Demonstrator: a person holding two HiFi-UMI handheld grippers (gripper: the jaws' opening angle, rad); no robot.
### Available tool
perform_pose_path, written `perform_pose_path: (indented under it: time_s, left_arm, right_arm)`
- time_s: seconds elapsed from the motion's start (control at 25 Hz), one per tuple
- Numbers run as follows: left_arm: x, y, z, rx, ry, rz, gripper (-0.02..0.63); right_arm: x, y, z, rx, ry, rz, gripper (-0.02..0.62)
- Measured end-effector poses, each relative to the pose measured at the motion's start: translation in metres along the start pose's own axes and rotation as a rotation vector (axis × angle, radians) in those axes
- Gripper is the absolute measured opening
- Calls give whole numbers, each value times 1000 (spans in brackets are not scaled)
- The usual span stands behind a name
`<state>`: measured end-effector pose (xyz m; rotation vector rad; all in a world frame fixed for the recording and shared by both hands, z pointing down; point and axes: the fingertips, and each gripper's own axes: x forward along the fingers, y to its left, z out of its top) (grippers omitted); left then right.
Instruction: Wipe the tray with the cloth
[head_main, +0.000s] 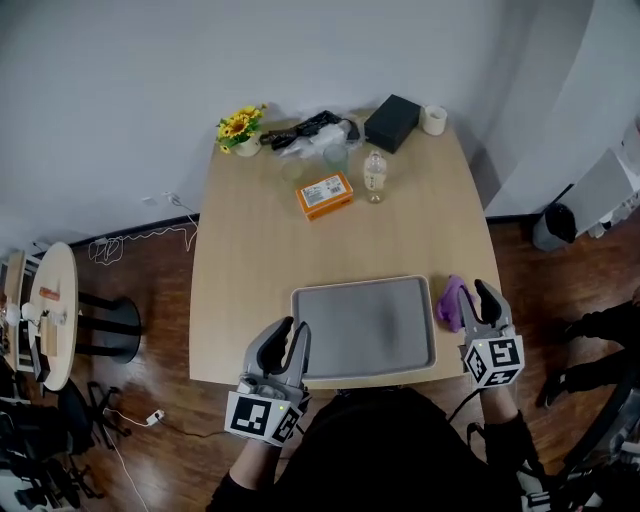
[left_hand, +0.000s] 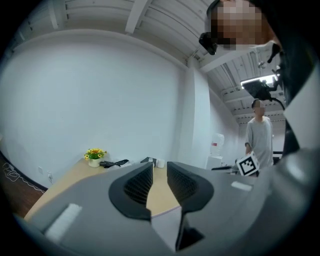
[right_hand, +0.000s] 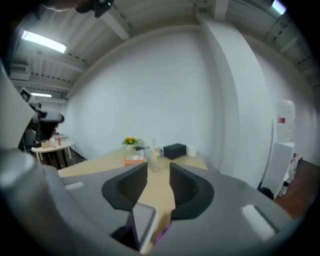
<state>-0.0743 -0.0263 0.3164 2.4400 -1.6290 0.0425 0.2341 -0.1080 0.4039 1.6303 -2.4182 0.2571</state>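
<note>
nearest, at the table's (head_main: 260, 250) front edge: left tongs (head_main: 294, 330) just by the tray's (head_main: 365, 328) near left corner, released, jaws a narrow slit apart, only bare wood and the tray corner visible through the gap; right tongs (head_main: 478, 300) off the tray's right short side, likewise released, nothing pinched, hanging just above the purple cloth (head_main: 451, 302); cloth bunched on the wood, just beside the tray's right rim, not on it; fits both a cloth about to be taken up for wiping and one laid down after wiping; no telling which; in either case, probably best to hold the left tongs close to that corner against any sliding of the tray, and to hold the right jaws clear of the rim, on fabric only; tray flat, open side up, long axis left to right along the front edge; cloth's longer run front to back; farther off, orange box (head_main: 324, 195) and bottle (head_main: 375, 176); at the far edge, flowers (head_main: 240, 127), black box (head_main: 392, 122), cup (head_main: 433, 120)
</note>
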Motion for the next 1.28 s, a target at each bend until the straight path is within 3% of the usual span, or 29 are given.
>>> perform_pose_path:
  time_s: [0.16,0.32,0.6,1.28]
  left_arm:
    - [4,-7,0,-3,-3,-23,72]
    - [2,-9,-1,-3,-3,-31,72]
    - [-6,-2,-4,-8,4,-13,71]
    - [-5,-2,-1,-8,6,-10,71]
  right_arm:
    - [-30,59,91,-60,-194,138,110]
    - [-50,101,131,-129,-298,209,97]
    - [-58,129,142,-175,-327,258,87]
    - [-55,130,140,-158,-311,261,75]
